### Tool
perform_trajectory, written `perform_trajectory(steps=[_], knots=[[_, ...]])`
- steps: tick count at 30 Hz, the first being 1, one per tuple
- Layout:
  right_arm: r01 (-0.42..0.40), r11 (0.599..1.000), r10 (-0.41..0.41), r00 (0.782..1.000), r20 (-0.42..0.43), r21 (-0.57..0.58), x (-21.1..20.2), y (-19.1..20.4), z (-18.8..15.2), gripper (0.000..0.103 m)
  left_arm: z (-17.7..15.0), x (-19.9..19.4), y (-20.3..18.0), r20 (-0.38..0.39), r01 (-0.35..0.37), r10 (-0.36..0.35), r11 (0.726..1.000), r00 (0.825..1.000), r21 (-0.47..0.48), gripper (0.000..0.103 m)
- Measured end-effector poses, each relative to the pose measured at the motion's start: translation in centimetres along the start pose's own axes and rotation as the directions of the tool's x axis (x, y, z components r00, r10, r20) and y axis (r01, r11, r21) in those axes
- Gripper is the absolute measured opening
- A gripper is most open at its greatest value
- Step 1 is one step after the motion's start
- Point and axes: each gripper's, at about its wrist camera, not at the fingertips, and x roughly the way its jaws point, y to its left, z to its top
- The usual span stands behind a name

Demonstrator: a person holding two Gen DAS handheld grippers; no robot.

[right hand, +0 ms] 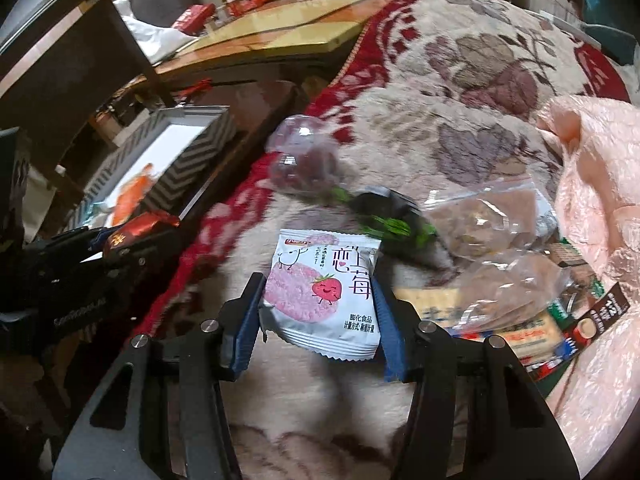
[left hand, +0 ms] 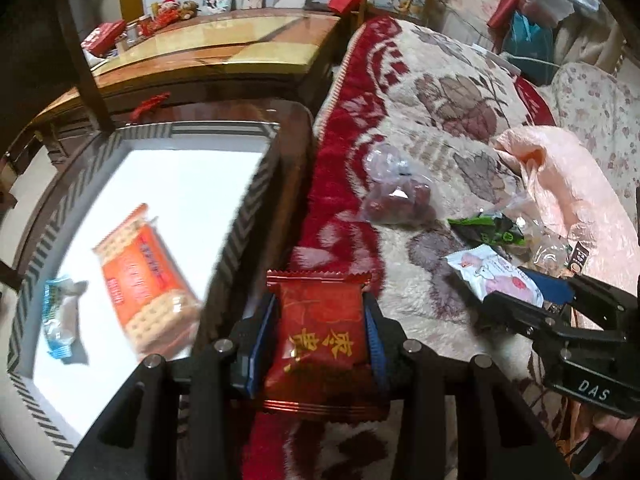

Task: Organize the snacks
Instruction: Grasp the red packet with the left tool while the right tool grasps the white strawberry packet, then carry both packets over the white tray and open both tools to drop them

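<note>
My left gripper (left hand: 320, 304) is shut on a red snack packet with gold characters (left hand: 320, 340), held over the red border of the blanket, just right of a zigzag-patterned box (left hand: 248, 200). Inside the box lie an orange cracker packet (left hand: 144, 280) and a small blue-and-white packet (left hand: 60, 320). My right gripper (right hand: 320, 292) has its blue pads pressed on both sides of a white strawberry snack packet (right hand: 320, 284) on the blanket. The left wrist view shows that gripper (left hand: 532, 300) at the far right.
On the floral blanket (right hand: 460, 120) lie a clear bag of red dates (right hand: 304, 168), a green-and-black packet (right hand: 392, 216) and several more bagged snacks (right hand: 500, 240) beside a pink plastic bag (left hand: 560, 184). A wooden table (left hand: 224, 52) stands behind the box.
</note>
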Motion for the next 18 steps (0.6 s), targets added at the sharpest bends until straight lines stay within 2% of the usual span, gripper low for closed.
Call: perform_trajectory(steps=[5,18], knots=[[-0.048,0.999,0.049,0.999,0.022,-0.016,-0.4,2.2,0.4,0.052,0.0,-1.4,1.8,0.018,-0.027,0.028,0.999,0.999,-0.022,0.044],[-0.106,0.984,0.112,0.993,0.037,-0.143,-0.1,9.7,3.3,0.052,0.2,-4.5,7.9,0.061,-0.101,0.108,0.988,0.992,-0.116,0.044]])
